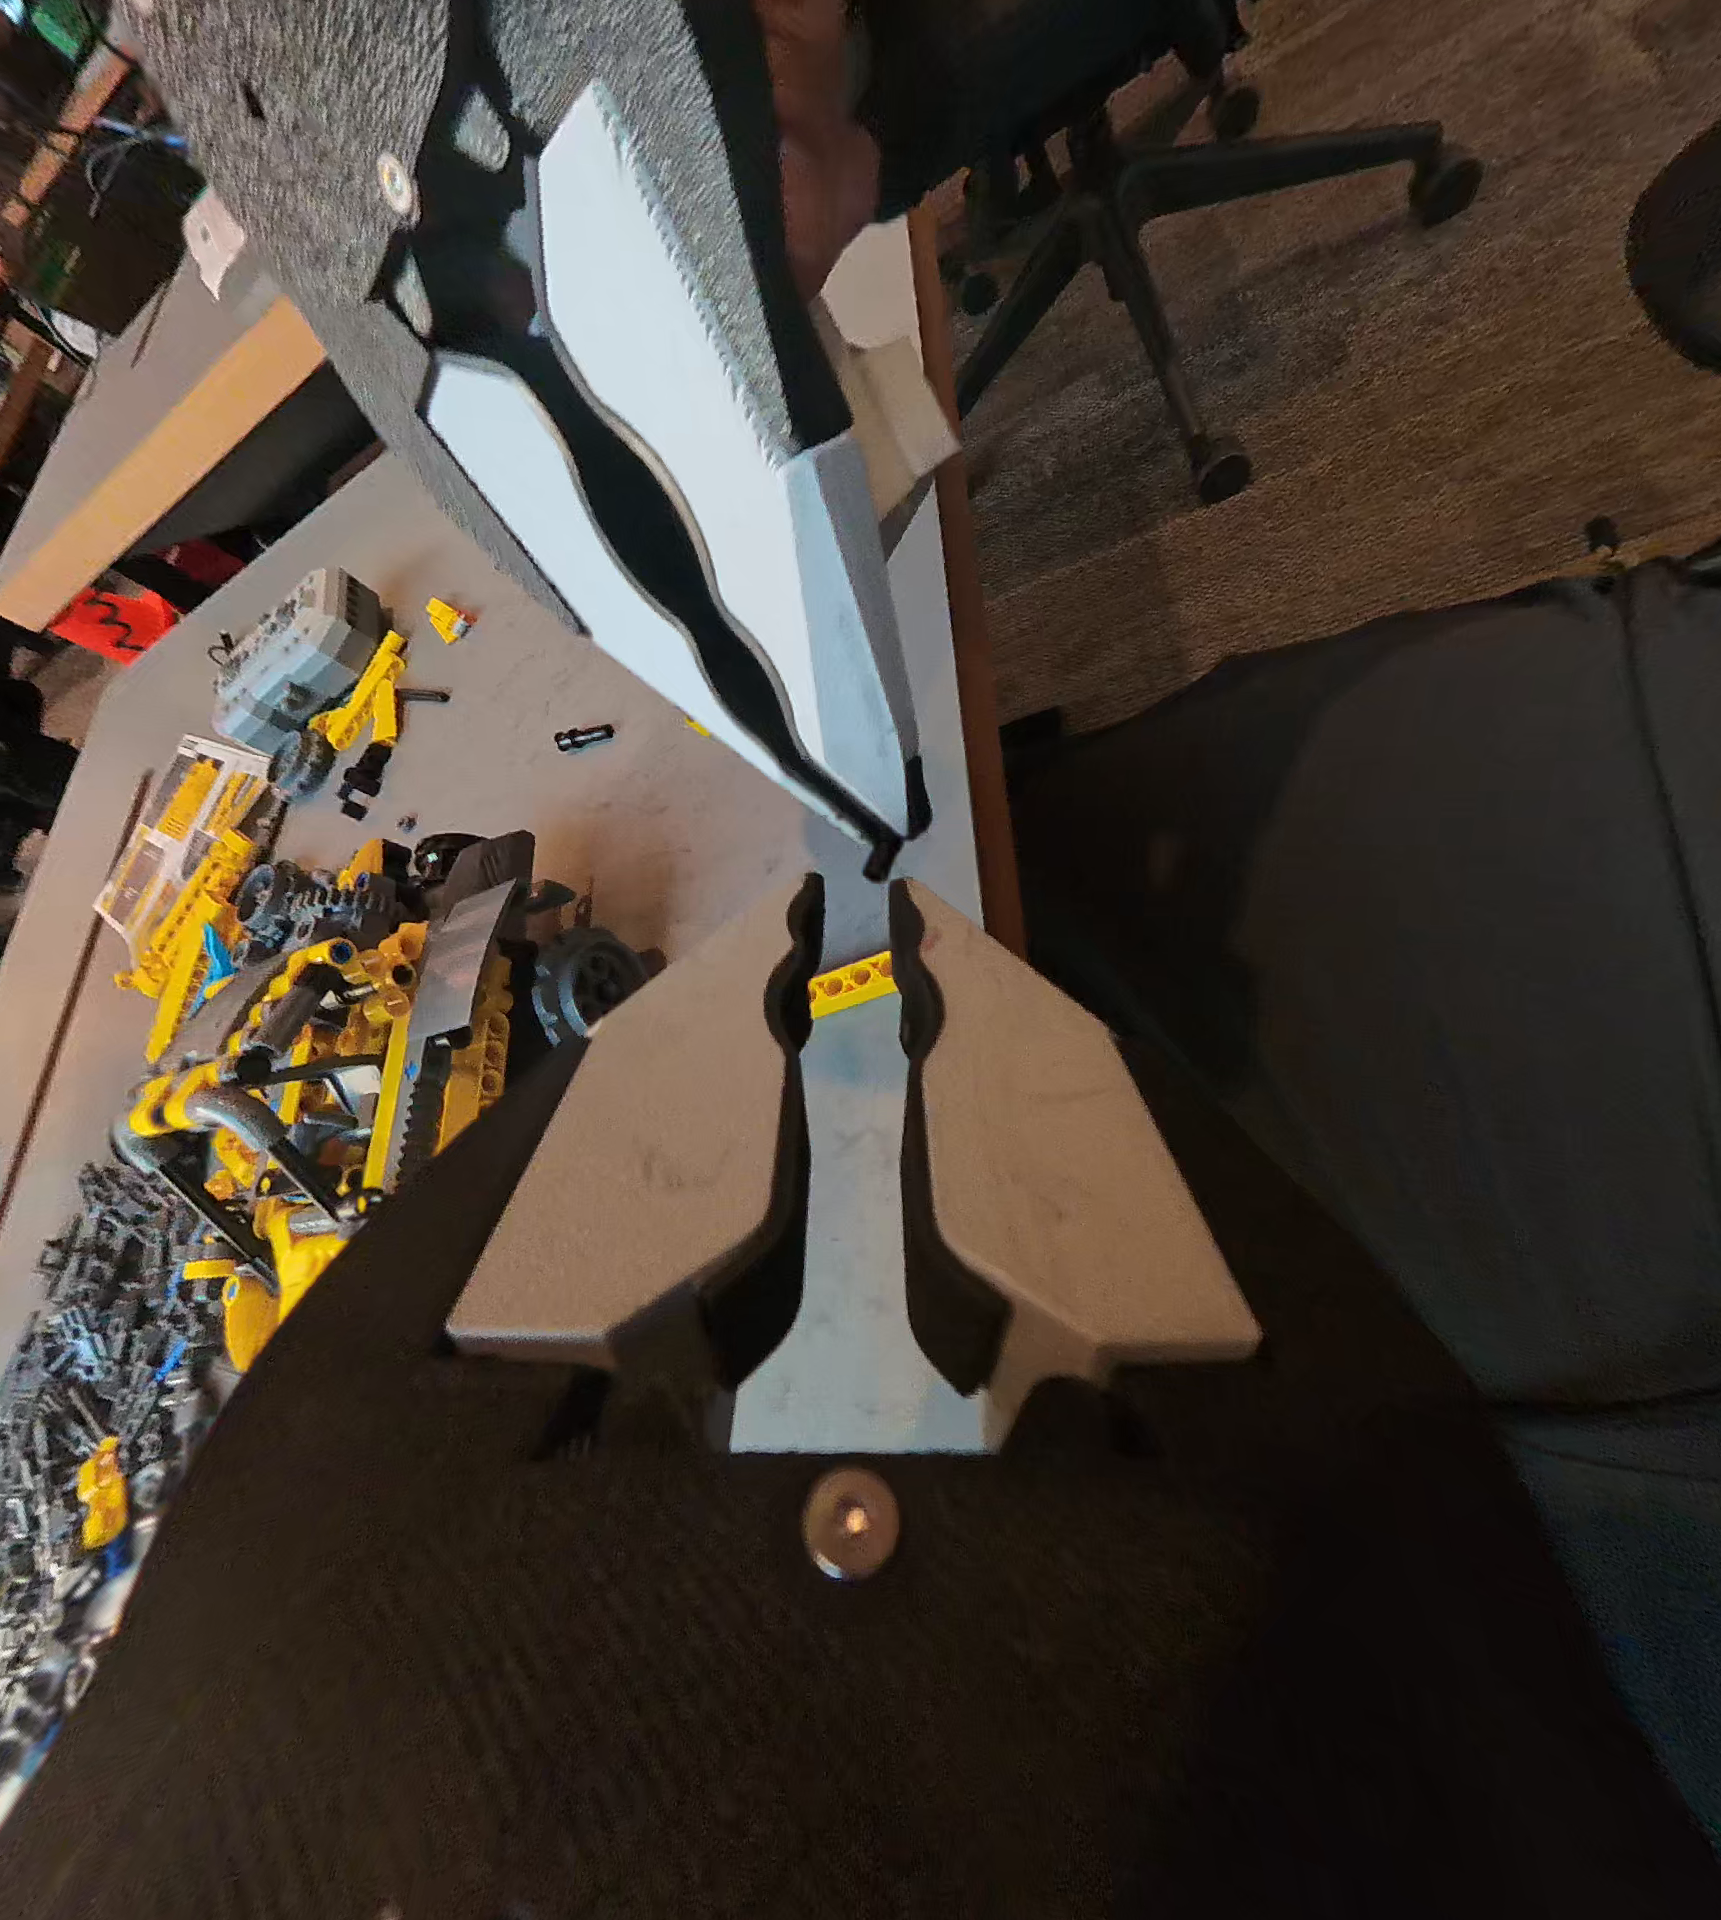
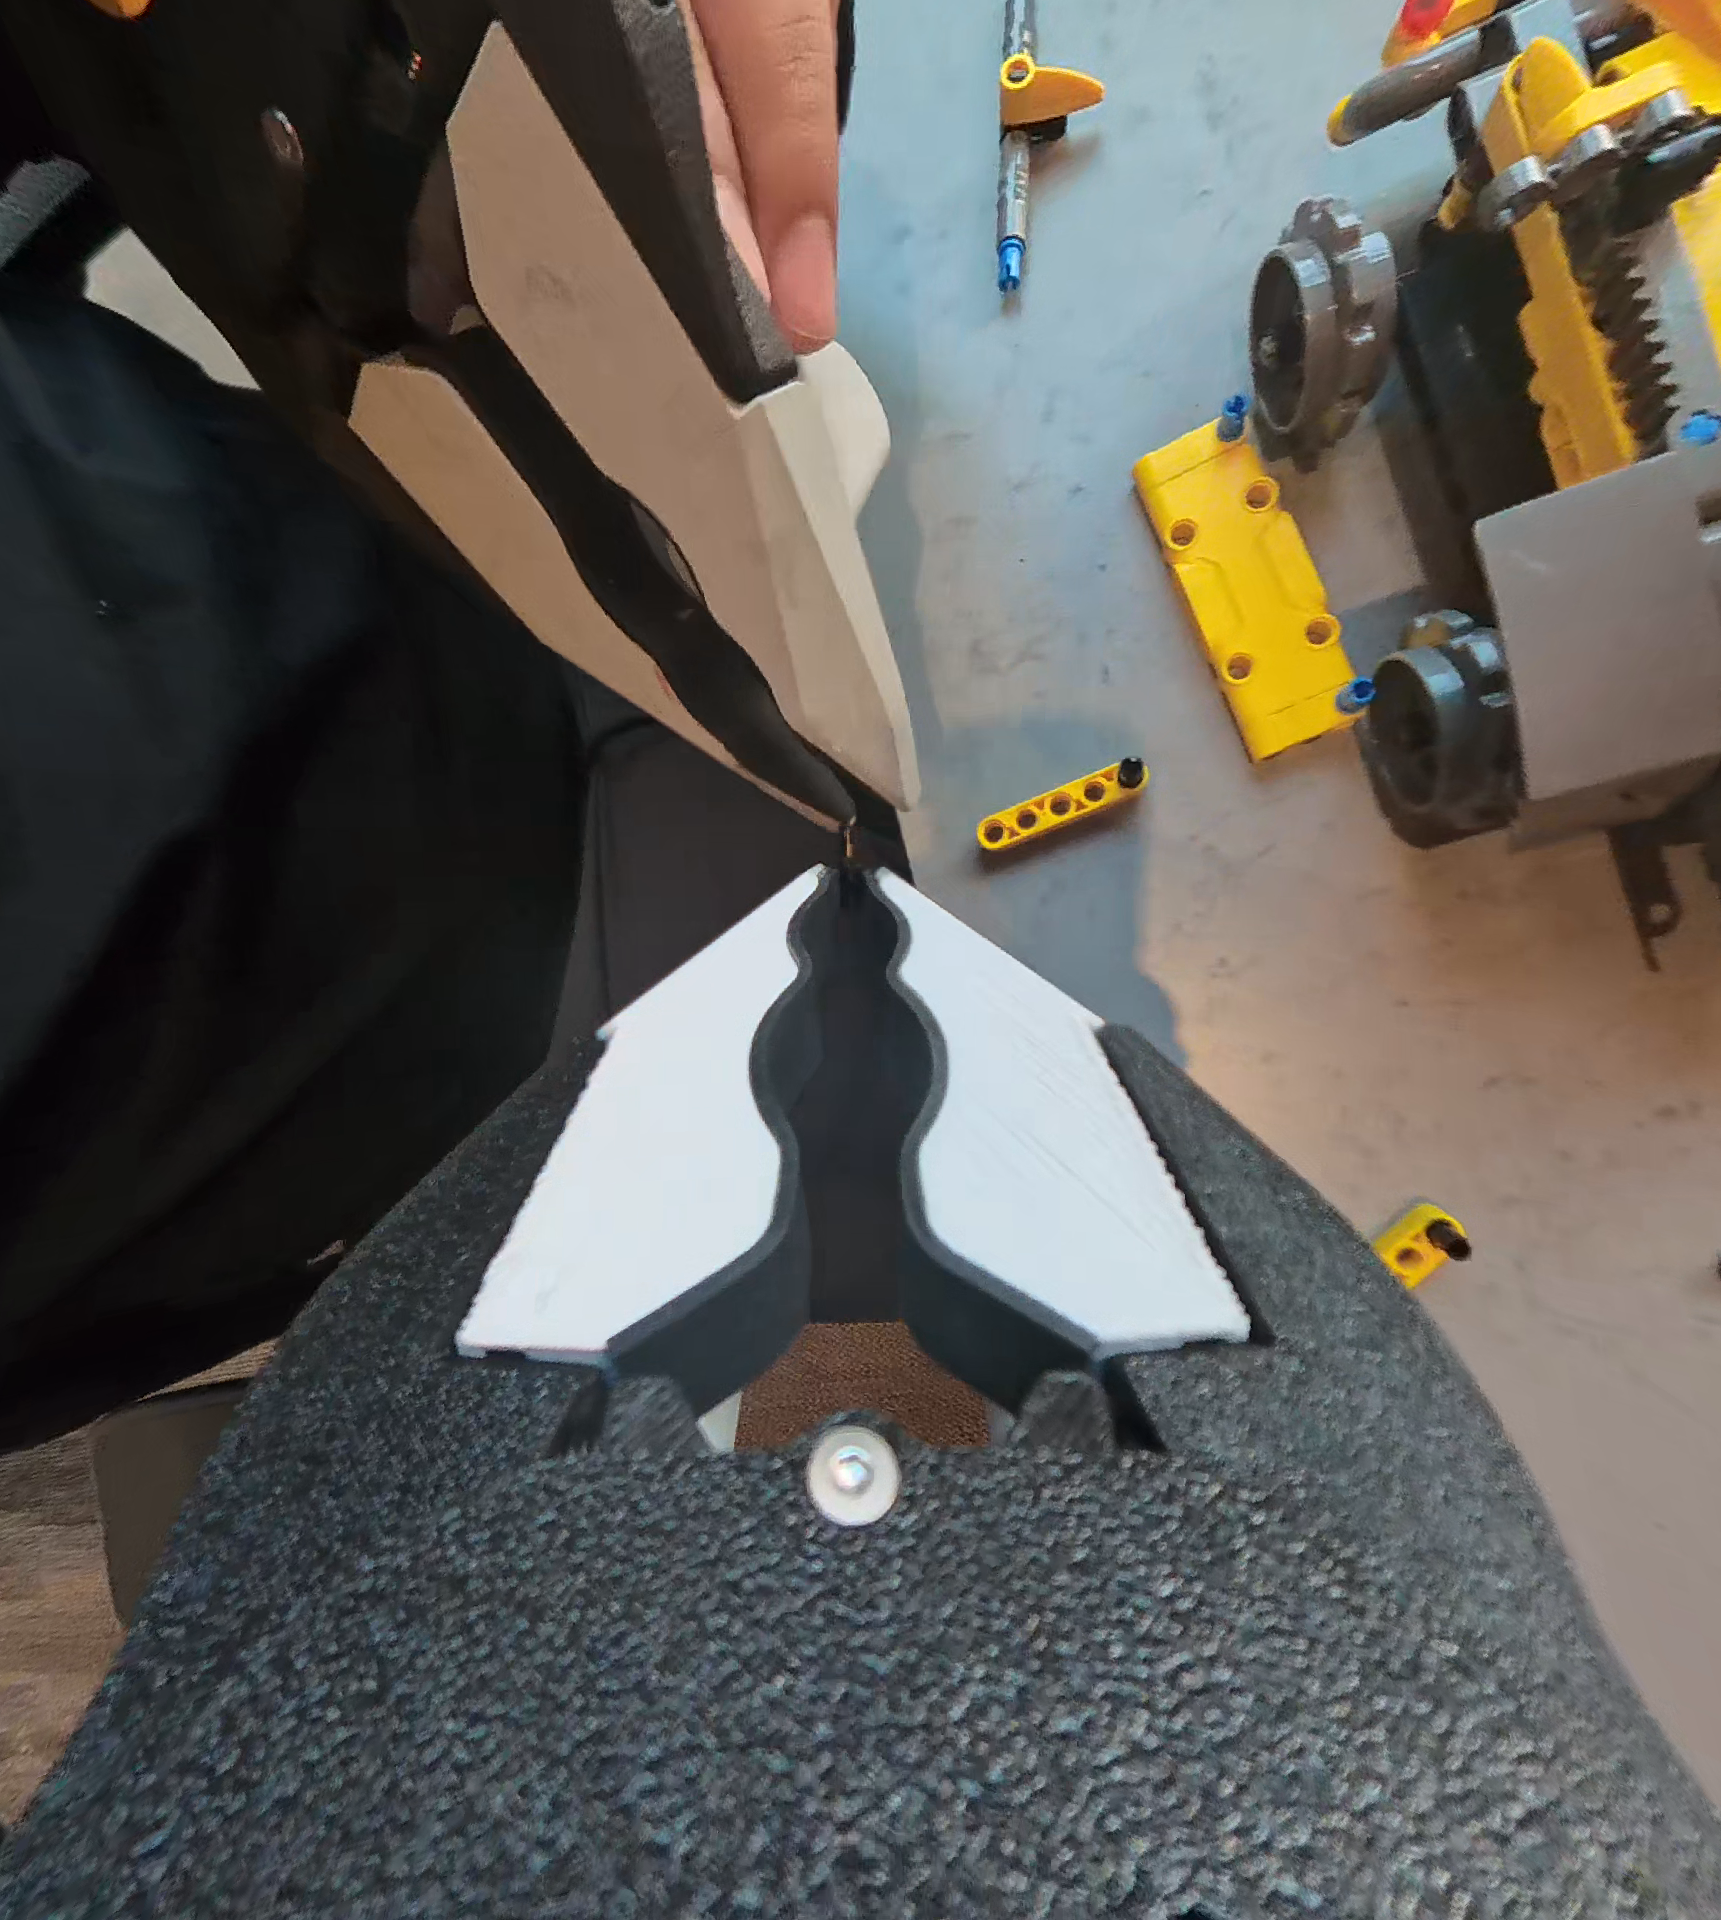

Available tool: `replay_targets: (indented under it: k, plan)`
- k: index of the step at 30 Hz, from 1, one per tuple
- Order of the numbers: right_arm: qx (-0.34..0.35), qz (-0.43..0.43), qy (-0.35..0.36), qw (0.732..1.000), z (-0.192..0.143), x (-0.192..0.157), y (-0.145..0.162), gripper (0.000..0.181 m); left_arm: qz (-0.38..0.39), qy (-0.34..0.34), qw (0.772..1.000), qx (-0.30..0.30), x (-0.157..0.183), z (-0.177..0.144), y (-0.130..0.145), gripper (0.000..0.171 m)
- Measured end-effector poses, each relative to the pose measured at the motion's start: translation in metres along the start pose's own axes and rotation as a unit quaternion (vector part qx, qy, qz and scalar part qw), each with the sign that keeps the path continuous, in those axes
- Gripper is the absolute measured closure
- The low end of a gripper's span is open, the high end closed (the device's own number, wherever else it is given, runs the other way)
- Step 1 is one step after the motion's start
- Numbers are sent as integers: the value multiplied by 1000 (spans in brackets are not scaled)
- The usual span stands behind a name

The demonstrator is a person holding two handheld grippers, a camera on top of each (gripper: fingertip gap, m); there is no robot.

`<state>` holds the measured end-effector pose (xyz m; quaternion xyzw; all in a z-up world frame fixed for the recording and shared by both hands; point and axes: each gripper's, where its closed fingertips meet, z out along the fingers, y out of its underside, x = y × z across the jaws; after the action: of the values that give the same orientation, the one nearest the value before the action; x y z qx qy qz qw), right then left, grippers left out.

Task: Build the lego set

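Small black plastic connector pin (image 1: pixel 880 858): we log it pinched at the tips of the right gripper (image 1: pixel 900 831), just above the edge of the pale grey tabletop (image 1: pixel 544 790), almost touching the tips of the left gripper (image 1: pixel 856 896). Right jaws: closed on the pin. Left jaws: we record a narrow gap, nothing between them. Short yellow holed beam (image 2: pixel 1058 805): loose on the table, near both tips. Yellow and grey brick-built tracked vehicle (image 1: pixel 347 1039): alongside, with a flat yellow panel (image 2: pixel 1245 592). Containers: we see none.
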<state>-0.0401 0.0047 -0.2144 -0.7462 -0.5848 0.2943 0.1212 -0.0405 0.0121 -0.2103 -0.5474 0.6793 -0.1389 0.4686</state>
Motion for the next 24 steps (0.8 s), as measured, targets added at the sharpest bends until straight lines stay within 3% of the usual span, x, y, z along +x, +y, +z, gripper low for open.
replay_targets:
  k: [10,13,18,24]
  plan:
    - [60,35,-16,997,0,2,-8,177,84,-64,994,-4,0,0,-3,170]
    - [155,42,-21,987,-12,-3,-20,175,47,-103,993,42,-8,-7,-12,170]
    - [317,55,-26,946,-34,-15,-39,174,-46,-130,981,136,-19,-25,-31,170]
    - [369,65,23,927,-49,-15,-47,175,-60,-179,970,155,-28,-32,-42,171]
